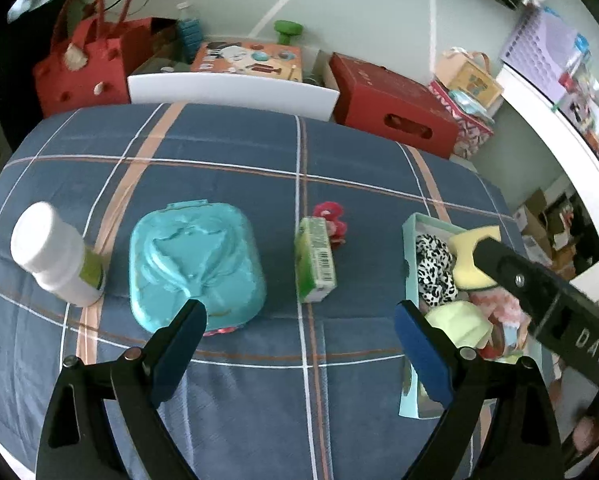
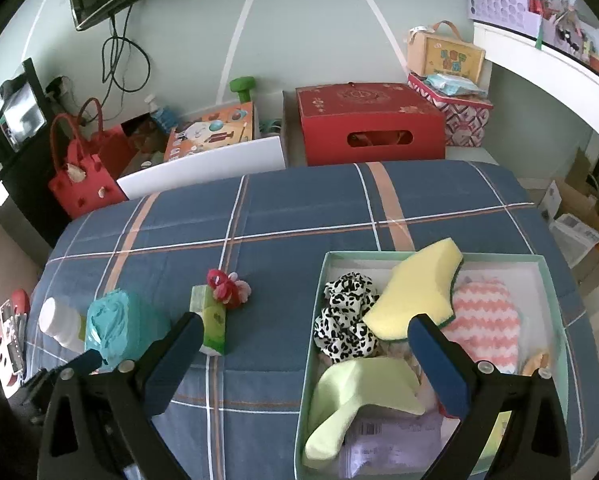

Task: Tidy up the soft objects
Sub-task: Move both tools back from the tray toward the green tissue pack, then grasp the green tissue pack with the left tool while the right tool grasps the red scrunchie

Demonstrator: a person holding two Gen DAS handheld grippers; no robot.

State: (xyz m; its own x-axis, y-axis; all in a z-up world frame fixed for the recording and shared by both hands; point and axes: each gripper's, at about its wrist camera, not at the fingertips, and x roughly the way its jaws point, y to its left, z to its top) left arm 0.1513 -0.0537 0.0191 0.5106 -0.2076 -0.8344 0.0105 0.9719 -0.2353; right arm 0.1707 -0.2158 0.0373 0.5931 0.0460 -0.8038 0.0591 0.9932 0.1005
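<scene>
A mint box (image 2: 419, 255) on the blue plaid bed holds a yellow sponge (image 2: 415, 292), a leopard scrunchie (image 2: 345, 316), a pink zigzag cloth (image 2: 483, 320) and a pale green soft piece (image 2: 359, 392). My right gripper (image 2: 307, 360) hangs open over the box's left wall, holding nothing. A red-pink scrunchie (image 1: 331, 220) lies loose behind a green carton (image 1: 315, 260). Left of them sit a teal case (image 1: 195, 264) and a white bottle (image 1: 55, 256). My left gripper (image 1: 299, 344) is open and empty, just in front of the carton and the teal case.
Beyond the bed's far edge stand a red felt bag (image 1: 79, 68), a white board (image 1: 231, 90), an orange toy box (image 1: 247, 60), a red cardboard box (image 1: 395, 104) and a patterned tin (image 2: 455, 112). The bed drops off at the right (image 2: 571, 280).
</scene>
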